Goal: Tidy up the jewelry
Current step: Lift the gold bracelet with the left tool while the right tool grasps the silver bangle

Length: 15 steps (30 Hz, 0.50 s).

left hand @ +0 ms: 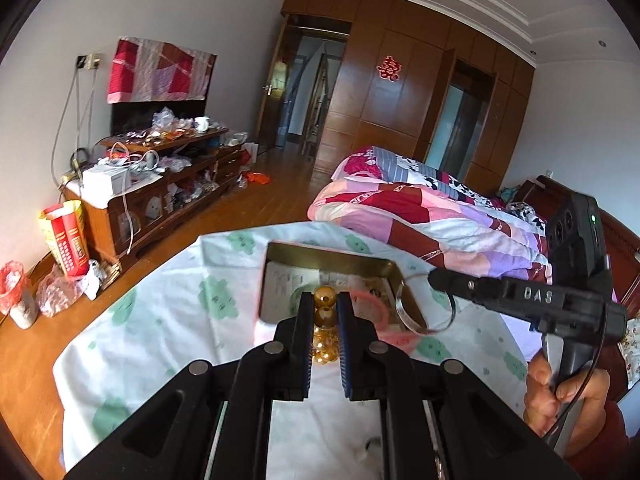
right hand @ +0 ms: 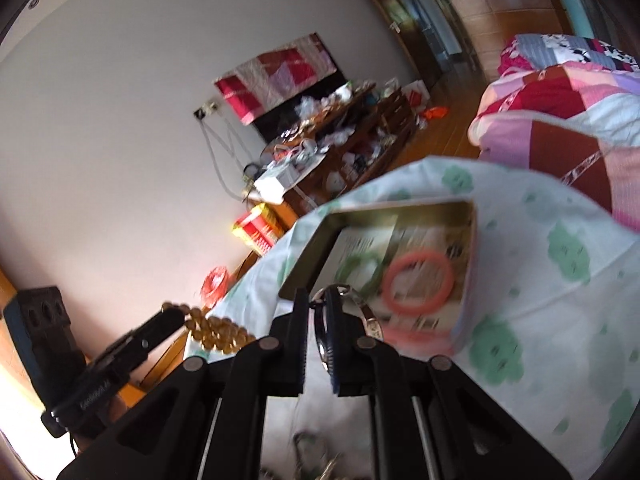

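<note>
One open metal tin (left hand: 400, 276) sits on the cloth-covered worktop (left hand: 160, 312). Inside it lie two bangles: one green bangle (right hand: 357, 270) and one pink bangle (right hand: 418, 282) beside it. The left claw (left hand: 325, 312), at the tin's near edge, pinches one amber bead bracelet (left hand: 325, 298). The right claw (right hand: 320, 312), just over the tin's near rim, is pressed together on one silver bangle (left hand: 424, 318). One person's hand (left hand: 560, 396) grips the right claw's handle.

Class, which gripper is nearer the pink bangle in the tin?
Right. The right gripper, clamping a silver bangle, hangs just beside the pink bangle; the left gripper, holding amber beads, sits further off.
</note>
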{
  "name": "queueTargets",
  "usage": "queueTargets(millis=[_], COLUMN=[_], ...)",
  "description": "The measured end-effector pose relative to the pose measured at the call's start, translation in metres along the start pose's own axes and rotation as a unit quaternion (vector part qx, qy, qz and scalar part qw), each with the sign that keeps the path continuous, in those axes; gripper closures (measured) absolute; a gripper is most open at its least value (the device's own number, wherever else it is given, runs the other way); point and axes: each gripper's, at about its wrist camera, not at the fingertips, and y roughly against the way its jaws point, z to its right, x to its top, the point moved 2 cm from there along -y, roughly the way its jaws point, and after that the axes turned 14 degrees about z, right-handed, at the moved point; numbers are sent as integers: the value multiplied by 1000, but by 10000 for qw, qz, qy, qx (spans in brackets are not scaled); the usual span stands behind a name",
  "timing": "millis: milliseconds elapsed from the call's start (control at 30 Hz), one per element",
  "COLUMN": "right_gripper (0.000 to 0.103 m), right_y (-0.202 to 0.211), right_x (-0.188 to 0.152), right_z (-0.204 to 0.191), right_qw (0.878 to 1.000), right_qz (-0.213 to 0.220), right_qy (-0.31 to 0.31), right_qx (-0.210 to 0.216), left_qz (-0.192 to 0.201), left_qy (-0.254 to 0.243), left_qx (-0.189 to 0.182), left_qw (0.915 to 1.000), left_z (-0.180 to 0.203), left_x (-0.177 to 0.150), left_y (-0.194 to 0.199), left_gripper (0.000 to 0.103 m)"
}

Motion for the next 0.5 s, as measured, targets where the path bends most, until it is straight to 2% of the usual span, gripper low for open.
queueTargets(millis=[200, 367, 500], right_gripper=[91, 92, 92], right_y=[-28, -69, -83], right_x=[23, 18, 14], right_z=[27, 49, 65], right_qw=[9990, 9958, 9968], right_qz=[106, -182, -200], right_qy=[-431, -861, -757], right_qx=[71, 262, -126], left_qz=[-31, -214, -448], left_qy=[-86, -249, -308], left_qx=[-43, 92, 224], left_qw=[9999, 9994, 9983], left_z=[5, 1, -8], left_x=[9, 6, -2], left_y=[-47, -89, -117], left_gripper=[93, 93, 93])
